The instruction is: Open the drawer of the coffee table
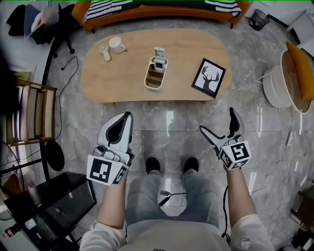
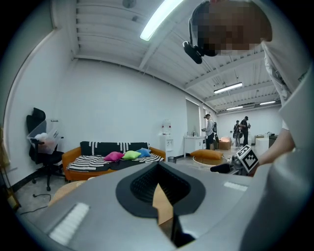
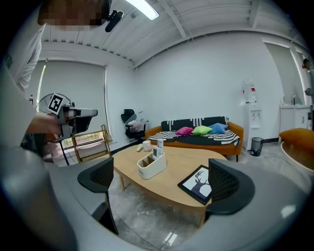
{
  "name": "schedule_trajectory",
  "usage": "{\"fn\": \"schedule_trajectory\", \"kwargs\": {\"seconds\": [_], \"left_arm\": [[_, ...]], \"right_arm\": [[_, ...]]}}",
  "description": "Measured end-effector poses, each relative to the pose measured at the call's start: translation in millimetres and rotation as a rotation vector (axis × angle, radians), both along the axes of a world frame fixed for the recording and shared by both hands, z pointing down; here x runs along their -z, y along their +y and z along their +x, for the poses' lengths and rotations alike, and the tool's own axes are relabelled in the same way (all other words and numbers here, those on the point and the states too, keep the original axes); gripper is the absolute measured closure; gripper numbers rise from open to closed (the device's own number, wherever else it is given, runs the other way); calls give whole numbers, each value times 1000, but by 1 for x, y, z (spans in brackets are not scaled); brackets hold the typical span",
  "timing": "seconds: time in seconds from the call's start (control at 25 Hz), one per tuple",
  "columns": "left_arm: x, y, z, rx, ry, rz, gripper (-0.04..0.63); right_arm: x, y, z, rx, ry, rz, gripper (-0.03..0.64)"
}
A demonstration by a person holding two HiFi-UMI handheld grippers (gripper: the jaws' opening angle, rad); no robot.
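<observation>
The oval wooden coffee table (image 1: pixel 186 54) stands on the grey floor in front of me; the right gripper view shows its near edge (image 3: pixel 169 188). No drawer shows in any view. On top are a white mug (image 1: pixel 117 45), a white caddy (image 1: pixel 155 74) and a framed deer picture (image 1: pixel 208 78). My left gripper (image 1: pixel 126 117) hovers short of the table's near edge, jaws shut on nothing; in its own view the left gripper (image 2: pixel 159 188) has its pads pressed together. My right gripper (image 1: pixel 219 122) hangs level with it, open and empty, and in its own view the right gripper (image 3: pixel 162 184) frames the table between its jaws.
An orange sofa (image 1: pixel 147 9) runs behind the table. A wooden rack (image 1: pixel 33 113) and an office chair (image 1: pixel 44 22) stand at the left, with a cable (image 1: pixel 66 83) on the floor. A white round basket (image 1: pixel 282 81) is at the right, and a black case (image 1: pixel 54 206) at the bottom left.
</observation>
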State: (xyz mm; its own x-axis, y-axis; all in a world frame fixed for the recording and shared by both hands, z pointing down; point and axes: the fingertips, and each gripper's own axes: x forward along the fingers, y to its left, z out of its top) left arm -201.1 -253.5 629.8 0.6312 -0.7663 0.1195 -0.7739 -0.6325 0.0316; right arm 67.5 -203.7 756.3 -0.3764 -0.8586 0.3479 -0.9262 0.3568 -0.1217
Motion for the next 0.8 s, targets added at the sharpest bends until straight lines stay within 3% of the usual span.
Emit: {"fn": "schedule_trajectory", "kwargs": {"seconds": [0.32,0.44,0.52,0.64,0.8], "left_arm": [[-120,-35,11,-2,27,35,597],[-155,-43,13,-6,34,37,597],[-170,-46,13,-14,33,38,597],[-185,-48,10,-27,22,45,597],[-194,-49,7,-45,0,61,597]], "right_arm": [[-142,-31,-13,23,-17,-23,28],[-193,-39,-26,43,-81,-60,28],[-222,-44,-33,29,-233,-90,28],[-260,-52,-36,-52,-585,-120,29],[-289,-70,-29,-116,-971,-55,38]]}}
